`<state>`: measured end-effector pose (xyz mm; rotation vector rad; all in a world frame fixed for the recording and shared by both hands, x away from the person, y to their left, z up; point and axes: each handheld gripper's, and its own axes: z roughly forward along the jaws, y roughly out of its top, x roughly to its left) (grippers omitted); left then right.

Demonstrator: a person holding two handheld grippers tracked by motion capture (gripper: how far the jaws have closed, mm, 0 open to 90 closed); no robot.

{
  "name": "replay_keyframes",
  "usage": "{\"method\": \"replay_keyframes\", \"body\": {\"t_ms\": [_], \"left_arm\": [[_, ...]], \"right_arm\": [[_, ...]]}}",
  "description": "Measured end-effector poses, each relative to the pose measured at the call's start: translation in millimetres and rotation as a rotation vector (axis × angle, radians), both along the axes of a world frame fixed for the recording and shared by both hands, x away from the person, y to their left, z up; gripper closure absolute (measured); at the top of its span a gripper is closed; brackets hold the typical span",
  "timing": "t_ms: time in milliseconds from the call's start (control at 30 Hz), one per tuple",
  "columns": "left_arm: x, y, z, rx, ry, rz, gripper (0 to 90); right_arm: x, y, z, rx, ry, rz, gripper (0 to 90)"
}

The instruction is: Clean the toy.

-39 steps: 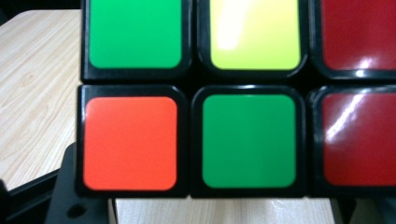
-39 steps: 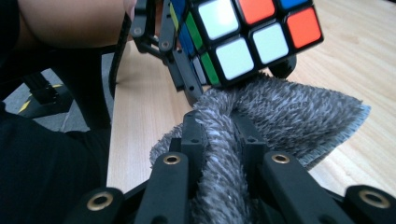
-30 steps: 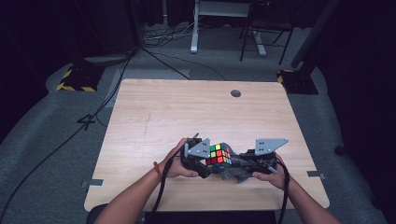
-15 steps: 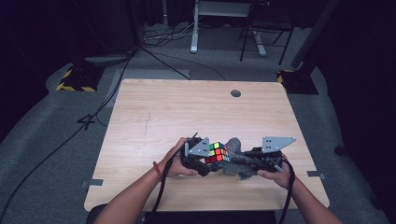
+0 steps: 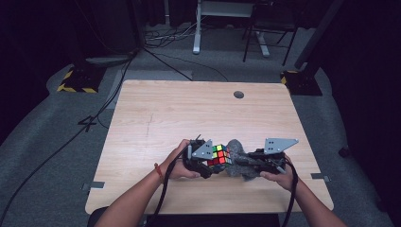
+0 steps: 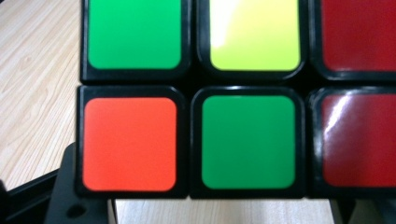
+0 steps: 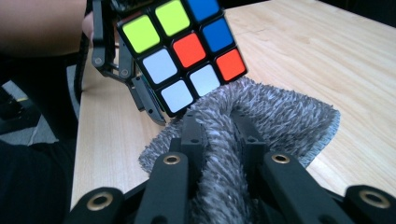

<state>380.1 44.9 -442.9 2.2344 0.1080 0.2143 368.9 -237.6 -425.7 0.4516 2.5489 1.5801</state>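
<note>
A Rubik's cube is held just above the wooden table near its front edge, and my left gripper is shut on it. In the left gripper view the cube's green, yellow, orange and red stickers sit close to the lens. My right gripper is shut on a grey fuzzy cloth. In the right gripper view the cloth bunches between the jaws of my right gripper and touches the lower edge of the tilted cube.
A round cable hole sits near the table's far edge. Beyond the table are a desk frame, chair legs and cables on the grey floor. Both forearms come in over the front edge.
My right gripper has shifted slightly, carrying the cloth from below the cube's front up against its right side. The left gripper and cube have stayed put.
</note>
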Motion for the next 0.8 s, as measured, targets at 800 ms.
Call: {"method": "replay_keyframes", "body": {"t_ms": [800], "left_arm": [[17.4,35.2,-10.5,0.149,0.014,0.141,33.8]], "right_arm": [[20.3,-26.5,-3.7,-0.106,-0.026,-0.159,77.7]]}}
